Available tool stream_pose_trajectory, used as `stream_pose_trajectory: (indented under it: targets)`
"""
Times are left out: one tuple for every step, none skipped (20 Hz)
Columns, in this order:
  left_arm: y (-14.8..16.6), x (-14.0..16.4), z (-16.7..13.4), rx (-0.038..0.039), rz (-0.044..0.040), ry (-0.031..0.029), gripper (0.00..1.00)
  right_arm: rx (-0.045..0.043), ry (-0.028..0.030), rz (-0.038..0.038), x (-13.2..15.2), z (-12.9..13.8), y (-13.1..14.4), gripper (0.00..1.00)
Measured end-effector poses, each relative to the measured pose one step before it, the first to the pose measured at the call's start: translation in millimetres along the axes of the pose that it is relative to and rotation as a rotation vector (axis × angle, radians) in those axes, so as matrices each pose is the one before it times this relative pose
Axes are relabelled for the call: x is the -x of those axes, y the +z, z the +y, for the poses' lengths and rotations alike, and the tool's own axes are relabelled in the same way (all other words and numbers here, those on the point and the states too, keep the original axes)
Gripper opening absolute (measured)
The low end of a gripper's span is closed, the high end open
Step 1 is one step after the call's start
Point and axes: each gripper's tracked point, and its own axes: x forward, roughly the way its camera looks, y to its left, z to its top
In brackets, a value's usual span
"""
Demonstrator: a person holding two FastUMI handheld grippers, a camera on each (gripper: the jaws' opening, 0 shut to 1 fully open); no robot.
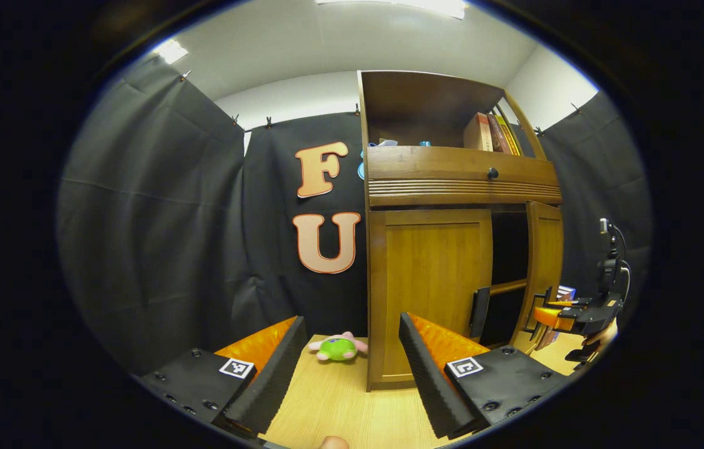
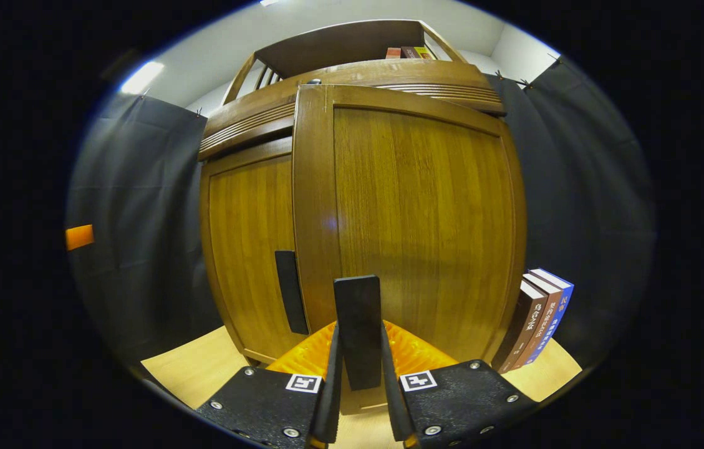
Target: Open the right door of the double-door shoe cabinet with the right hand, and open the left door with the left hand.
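Tabletop (image 1: pixel 333 405): pale wood, black cloth walls around.
Shoe cabinet (image 1: pixel 429 293): upright on tabletop; left door (image 1: pixel 433 280) closed, right door (image 2: pixel 414 218) swung ajar.
Right claw (image 2: pixel 359 399): clamped on right door's vertical black handle (image 2: pixel 358 330).
Left claw (image 1: pixel 345 380): wide open, empty.

R gripper (image 2: pixel 358 399) jaws clamp R door (image 2: pixel 420 218) handle (image 2: pixel 358 327), door ajar.

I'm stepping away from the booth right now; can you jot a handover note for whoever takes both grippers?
Right gripper: shut on the right door's handle; right door is swung partly open.
Left gripper: open, holding nothing, in front of the cabinet above the table.
Left door: closed, its handle untouched.
Left to do: finish the right door, then grip the left handle and pull.
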Motion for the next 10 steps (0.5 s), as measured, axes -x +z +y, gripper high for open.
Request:
stream_pose_trajectory:
  targets:
    - [0.18,-0.02,-0.43,0.00215,-0.00049,-0.00159,0.95,-0.00711,0.00233,-0.00169,6.75,-2.72,0.3,0.31]
    - [-0.08,0.26,-0.73,0.00171,-0.00015,-0.00298,0.95,-0.00271,0.00182,0.00058,4.75,-2.83,-0.35,0.3]
    - [-0.24,-0.34,-1.07,0.00208,0.00029,-0.00329,0.95,-0.00209,-0.0021,-0.00471,7.09,-2.92,1.49,0.3]
    - [-0.26,0.89,-0.56,0.00129,0.00151,-0.00447,0.95,0.00521,-0.00218,0.00108,5.27,-3.51,-0.85,0.3]
    - [0.07,-0.14,-1.04,0.00079,0.00141,-0.00418,0.95,0.0054,-0.00446,-0.00134,4.5,-2.44,0.1,0.3]
    - [-0.64,1.02,-0.31,0.00006,0.00254,-0.00384,0.95,0.00442,-0.0037,-0.00059,4.96,-2.24,1.23,0.3]
    - [0.23,0.45,-0.7,0.001,0.00106,-0.00309,0.95,0.00026,-0.00398,-0.00036,6.38,-2.61,0.06,0.3]
    - [-0.37,-0.02,-1.16,0.00163,0.00137,-0.0039,0.95,-0.00077,-0.0044,0.0006,5.41,-3.49,-0.39,0.3]
    - [0.08,0.19,-0.83,0.00213,0.00055,-0.004,0.95,-0.00178,-0.00507,-0.0002,5.43,-4.08,1.05,0.3]
    - [-0.06,0.41,-1.36,0.00146,-0.00042,-0.00368,0.96,-0.00045,-0.0043,-0.0003,6.66,-4.91,2.36,0.3]
